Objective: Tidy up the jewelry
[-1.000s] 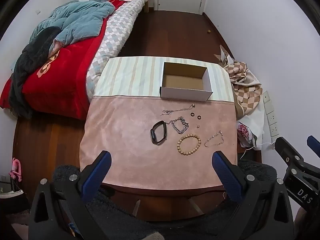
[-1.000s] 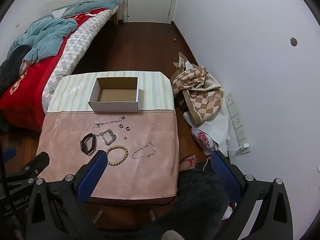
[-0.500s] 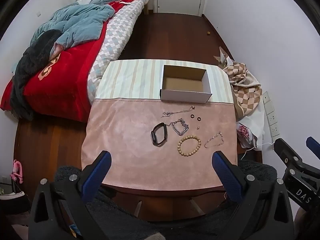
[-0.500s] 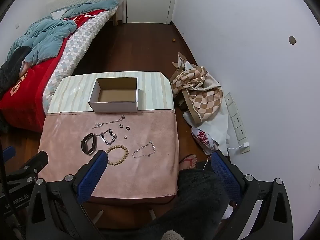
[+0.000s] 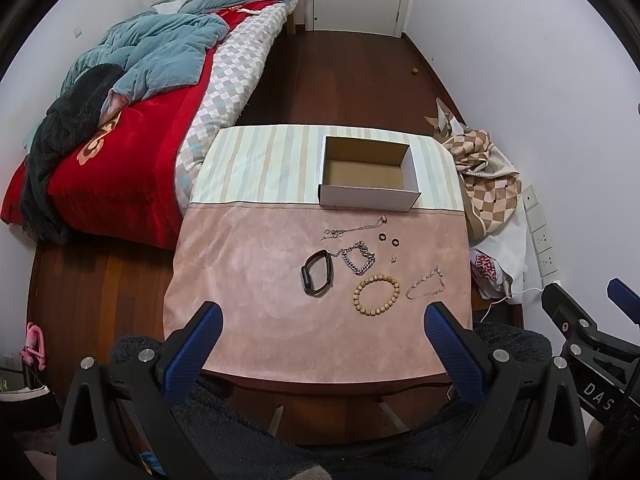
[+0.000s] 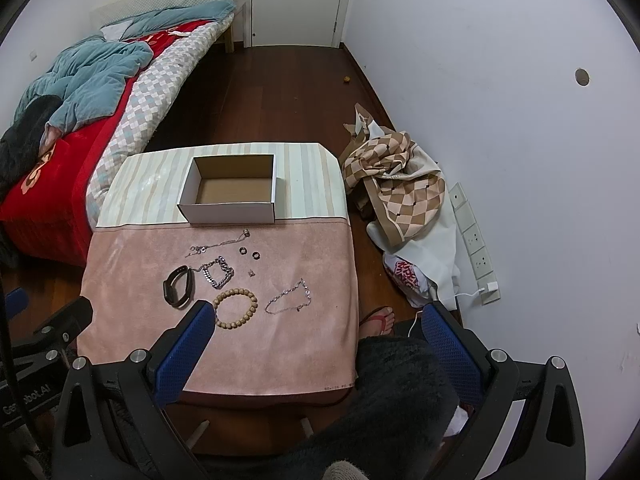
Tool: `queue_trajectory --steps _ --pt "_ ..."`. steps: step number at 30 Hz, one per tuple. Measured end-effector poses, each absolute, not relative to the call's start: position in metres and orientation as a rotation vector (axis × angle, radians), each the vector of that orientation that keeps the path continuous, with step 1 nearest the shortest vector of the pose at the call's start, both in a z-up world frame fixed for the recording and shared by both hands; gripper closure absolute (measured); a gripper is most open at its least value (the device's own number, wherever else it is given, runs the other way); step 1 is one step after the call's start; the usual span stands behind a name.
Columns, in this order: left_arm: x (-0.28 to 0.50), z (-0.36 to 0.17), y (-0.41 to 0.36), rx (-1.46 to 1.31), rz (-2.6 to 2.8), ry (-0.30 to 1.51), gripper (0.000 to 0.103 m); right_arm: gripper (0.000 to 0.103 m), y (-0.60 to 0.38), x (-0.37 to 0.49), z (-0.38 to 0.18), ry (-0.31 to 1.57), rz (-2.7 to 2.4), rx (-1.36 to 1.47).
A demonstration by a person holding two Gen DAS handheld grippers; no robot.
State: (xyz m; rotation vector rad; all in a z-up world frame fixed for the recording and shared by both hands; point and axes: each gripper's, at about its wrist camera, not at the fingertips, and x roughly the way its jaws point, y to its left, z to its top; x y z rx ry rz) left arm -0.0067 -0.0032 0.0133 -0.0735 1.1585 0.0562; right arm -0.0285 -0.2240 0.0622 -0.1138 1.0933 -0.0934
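Jewelry lies on the pink cloth of a small table (image 5: 248, 320): a black band (image 5: 317, 272), a chunky silver chain bracelet (image 5: 359, 258), a wooden bead bracelet (image 5: 376, 289), a thin silver chain (image 5: 426, 283), a thin necklace (image 5: 354, 229), two dark rings (image 5: 389, 239) and a tiny charm (image 5: 393, 259). An empty white cardboard box (image 5: 368, 174) stands behind them. The same items show in the right wrist view: box (image 6: 230, 188), beads (image 6: 235, 307), band (image 6: 178, 281). My left gripper (image 5: 320, 320) and right gripper (image 6: 314, 320) are open, empty, high above the table's near edge.
A bed (image 5: 120, 128) with red and teal covers lies to the left. Checked cloth and bags (image 6: 396, 184) are piled on the floor right of the table, by wall sockets (image 6: 474, 244). A sandalled foot (image 6: 380, 320) shows by the table's right side. A closed door (image 6: 298, 0) is at the far end.
Both views have shifted slightly; the table sits a bit nearer and lower in frame. Nothing on the table has moved.
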Motion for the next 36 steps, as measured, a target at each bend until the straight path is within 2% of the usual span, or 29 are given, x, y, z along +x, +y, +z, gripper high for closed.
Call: queue_trajectory --steps 36 --pt "-0.0045 0.0214 -0.0083 -0.070 0.056 1.147 0.000 0.000 -0.2264 -0.0327 0.0716 1.077 -0.096 -0.110"
